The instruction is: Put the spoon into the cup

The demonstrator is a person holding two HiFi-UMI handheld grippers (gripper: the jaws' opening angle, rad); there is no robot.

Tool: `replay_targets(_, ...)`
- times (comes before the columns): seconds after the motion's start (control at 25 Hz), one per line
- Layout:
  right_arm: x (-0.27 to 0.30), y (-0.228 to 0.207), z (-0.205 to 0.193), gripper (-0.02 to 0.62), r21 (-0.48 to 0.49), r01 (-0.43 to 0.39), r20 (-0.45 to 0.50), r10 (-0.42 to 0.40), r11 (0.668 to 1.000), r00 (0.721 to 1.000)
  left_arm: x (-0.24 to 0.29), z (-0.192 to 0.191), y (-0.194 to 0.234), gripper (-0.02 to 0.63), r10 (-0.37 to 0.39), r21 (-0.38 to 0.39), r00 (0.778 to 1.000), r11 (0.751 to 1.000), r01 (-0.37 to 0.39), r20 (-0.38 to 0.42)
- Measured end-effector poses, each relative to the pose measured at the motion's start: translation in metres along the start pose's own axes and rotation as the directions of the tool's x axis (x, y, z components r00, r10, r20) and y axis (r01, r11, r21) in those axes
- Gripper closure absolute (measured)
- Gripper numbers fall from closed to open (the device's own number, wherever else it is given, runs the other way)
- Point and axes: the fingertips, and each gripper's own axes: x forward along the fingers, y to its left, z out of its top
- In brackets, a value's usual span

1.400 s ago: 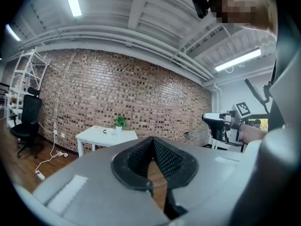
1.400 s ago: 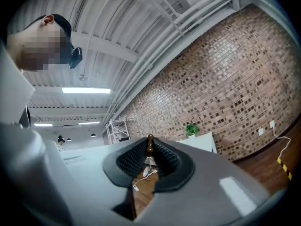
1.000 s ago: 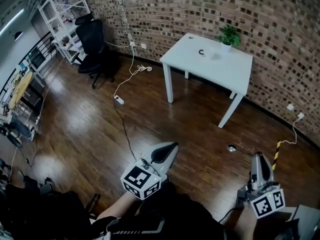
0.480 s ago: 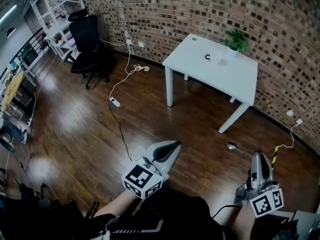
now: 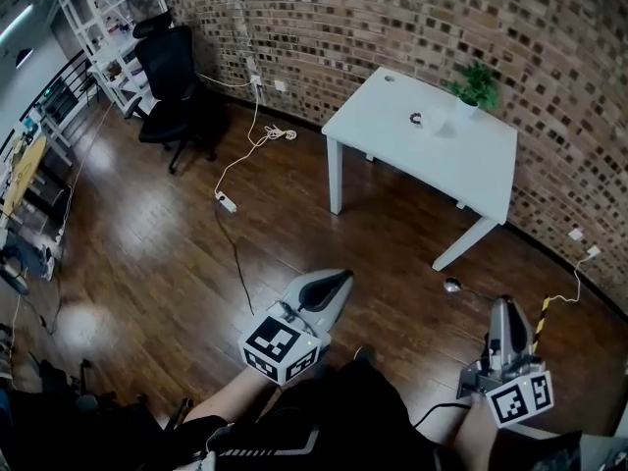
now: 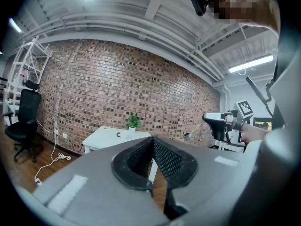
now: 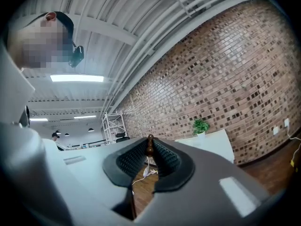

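- two grippers show near the bottom of the head view, above a dark wood floor [image 5: 147, 263].
- upper left: a white shelf rack [image 5: 108, 18] and a black office chair [image 5: 172, 67] stand by the brick wall [image 5: 324, 18].
- left of centre: a white cable runs from the wall down to a power strip [image 5: 226, 202] lying on the floor.
- lower centre: the left gripper [image 5: 332, 283] points up the frame, its marker cube [image 5: 283, 346] nearest the person. in the left gripper view its [image 6: 153, 140] ribbed pads meet at the tips, pressed together, with nothing between them.
- upper right of centre: a white table [image 5: 392, 116] stands against the wall. a potted plant [image 5: 476, 84] sits near its far right edge, and a small dark ring-shaped thing [image 5: 416, 119] lies just beside the plant. whether that is the cup cannot be told.
- lower right: the spoon [image 5: 453, 286] juts up and left from the right gripper, its bowl over the floor, well apart from the table.
- far lower right: the right gripper [image 5: 502, 307] pinches the spoon. in the right gripper view its [image 7: 150, 147] jaws stand barely apart, clamped on the handle, whose brown knobbed end [image 7: 150, 144] sits between the pads.
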Motion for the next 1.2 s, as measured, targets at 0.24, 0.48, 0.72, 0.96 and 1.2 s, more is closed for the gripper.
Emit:
replay_targets(0.24, 0.039, -0.034, 0.012, 0.551, 0.014, -0.040, 0.013, 0.040, 0.999, 0.999, 0.048, 0.022, 0.002, 0.612, -0.011, 0.073, 1.000, 0.997, 0.009, 0.014)
replay_targets(0.48, 0.075, -0.067, 0.024, 0.551, -0.002, -0.067, 0.006, 0.067, 0.998, 0.998, 0.096, 0.034, 0.009, 0.612, -0.018, 0.085, 1.000, 0.996, 0.017, 0.013)
replay_targets(0.72, 0.118, -0.087, 0.017, 0.551, 0.014, -0.053, -0.012, 0.053, 0.999, 0.999, 0.132, 0.038, 0.044, 0.612, -0.020, 0.069, 1.000, 0.997, 0.019, 0.013)
replay_targets(0.96, 0.178, -0.100, 0.018, 0.551, 0.000, -0.007, -0.002, 0.007, 1.000, 1.000, 0.175, 0.052, 0.099, 0.612, -0.078, 0.083, 0.997, 0.994, 0.076, 0.021)
replay_targets(1.2, 0.240, -0.100, 0.022, 0.551, 0.002, 0.046, 0.014, -0.046, 0.999, 0.999, 0.204, 0.071, 0.165, 0.612, -0.118, 0.091, 0.993, 0.989, 0.115, 0.029)
